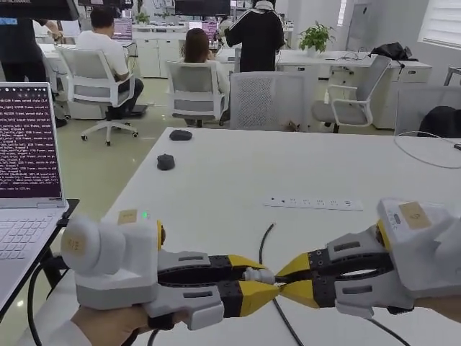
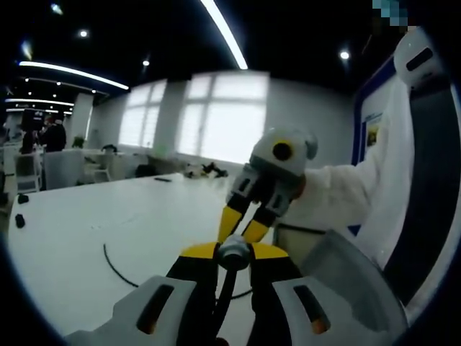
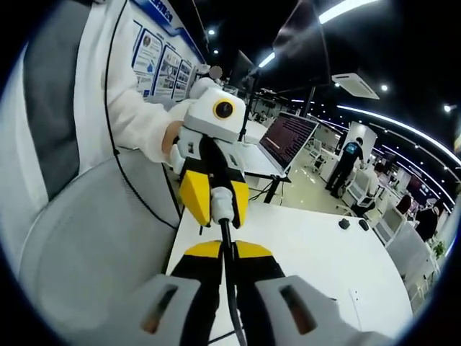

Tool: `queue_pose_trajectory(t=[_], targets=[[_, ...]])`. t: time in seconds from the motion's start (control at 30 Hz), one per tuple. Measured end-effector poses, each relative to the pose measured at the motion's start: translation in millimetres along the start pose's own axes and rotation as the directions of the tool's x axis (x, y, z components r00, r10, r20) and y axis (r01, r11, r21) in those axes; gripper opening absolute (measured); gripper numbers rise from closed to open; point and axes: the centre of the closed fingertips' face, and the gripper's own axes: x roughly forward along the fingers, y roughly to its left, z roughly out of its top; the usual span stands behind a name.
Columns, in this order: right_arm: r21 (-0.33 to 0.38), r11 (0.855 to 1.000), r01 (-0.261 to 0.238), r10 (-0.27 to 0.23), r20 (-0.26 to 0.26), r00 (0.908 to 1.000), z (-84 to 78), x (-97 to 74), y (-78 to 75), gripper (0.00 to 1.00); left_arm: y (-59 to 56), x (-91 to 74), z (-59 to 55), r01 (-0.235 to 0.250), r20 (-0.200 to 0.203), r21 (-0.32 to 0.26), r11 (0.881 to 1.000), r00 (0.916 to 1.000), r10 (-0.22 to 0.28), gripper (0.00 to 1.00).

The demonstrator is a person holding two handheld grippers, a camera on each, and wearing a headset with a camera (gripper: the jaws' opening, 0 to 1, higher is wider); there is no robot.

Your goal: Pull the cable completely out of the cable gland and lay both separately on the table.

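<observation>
Above the near edge of the white table (image 1: 216, 187) my two grippers meet tip to tip. The left gripper (image 1: 261, 278) comes in from the left, shut on a small pale grey cable gland (image 1: 257, 274). In the left gripper view the gland (image 2: 234, 252) sits between the yellow tips. My right gripper (image 1: 287, 280) faces it, shut on the black cable (image 1: 263, 241) just behind the gland. The right gripper view has the cable (image 3: 225, 238) running from its own jaws straight into the gland (image 3: 222, 204). More of the cable (image 2: 114, 265) curves over the tabletop.
An open laptop (image 1: 29, 144) stands on a stand at the left. A white power strip (image 1: 313, 203) lies mid-table, with two black mice (image 1: 166, 162) (image 1: 180, 135) further back. A thin white cord (image 1: 425, 155) loops at the far right. Chairs and people fill the office behind.
</observation>
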Motion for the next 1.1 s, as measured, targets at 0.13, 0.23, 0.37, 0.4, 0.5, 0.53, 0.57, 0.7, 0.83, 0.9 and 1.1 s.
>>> queue_pose_trajectory(t=[0.13, 0.23, 0.37, 0.4, 0.5, 0.53, 0.57, 0.7, 0.83, 0.9, 1.1], targets=[[-0.003, 1.000, 0.000, 0.000, 0.000, 1.0000, 0.1, 0.0, -0.4, 0.03, 0.4, 0.0, 0.3, -0.001, 0.000, 0.001, 1.000, 1.0000, 0.001, 0.17], [-0.005, 1.000, 0.001, -0.001, 0.001, 1.0000, 0.3, 0.1, -0.7, 0.03, 0.4, 0.0, 0.8, -0.001, -0.001, 0.002, 1.000, 1.0000, 0.001, 0.17], [-0.001, 1.000, 0.008, -0.008, -0.004, 1.0000, -3.7, -1.5, -2.3, 0.03, 1.8, -1.9, 0.7, -0.005, -0.001, 0.002, 1.000, 1.0000, 0.005, 0.17], [0.005, 1.000, 0.012, -0.011, -0.003, 0.9999, -5.6, -3.0, -3.1, 0.03, 2.3, -3.1, 0.8, -0.006, 0.000, 0.002, 1.000, 1.0000, 0.006, 0.17], [0.015, 1.000, 0.021, -0.021, -0.006, 0.9998, -9.9, -6.2, -4.4, 0.03, 3.3, -6.0, 1.0, -0.010, 0.001, 0.000, 1.000, 0.9999, 0.010, 0.17], [0.018, 1.000, 0.023, -0.023, -0.007, 0.9997, -11.3, -6.9, -4.7, 0.03, 3.7, -6.8, 1.0, -0.012, 0.001, 0.000, 1.000, 0.9999, 0.012, 0.17], [0.023, 0.999, 0.026, -0.026, -0.009, 0.9996, -13.6, -7.7, -5.2, 0.03, 4.5, -7.8, 0.8, -0.015, 0.000, -0.001, 1.000, 0.9999, 0.015, 0.17], [0.043, 0.998, 0.039, -0.039, -0.020, 0.9991, -23.8, -10.9, -7.5, 0.03, 6.1, -10.3, -0.6, -0.022, -0.003, -0.005, 1.000, 0.9997, 0.022, 0.17], [0.067, 0.996, 0.053, -0.051, -0.035, 0.9981, -35.1, -14.8, -9.6, 0.03, 7.1, -13.8, -1.5, -0.028, -0.004, -0.007, 1.000, 0.9996, 0.028, 0.17], [0.079, 0.995, 0.059, -0.056, -0.045, 0.9974, -41.6, -17.4, -10.4, 0.03, 8.6, -16.7, -2.3, -0.035, -0.003, -0.011, 0.999, 0.9994, 0.035, 0.17], [0.115, 0.990, 0.083, -0.074, -0.075, 0.9944, -59.7, -25.4, -12.4, 0.04, 13.1, -24.5, -2.4, -0.055, 0.003, -0.022, 0.998, 0.9985, 0.055, 0.17]])
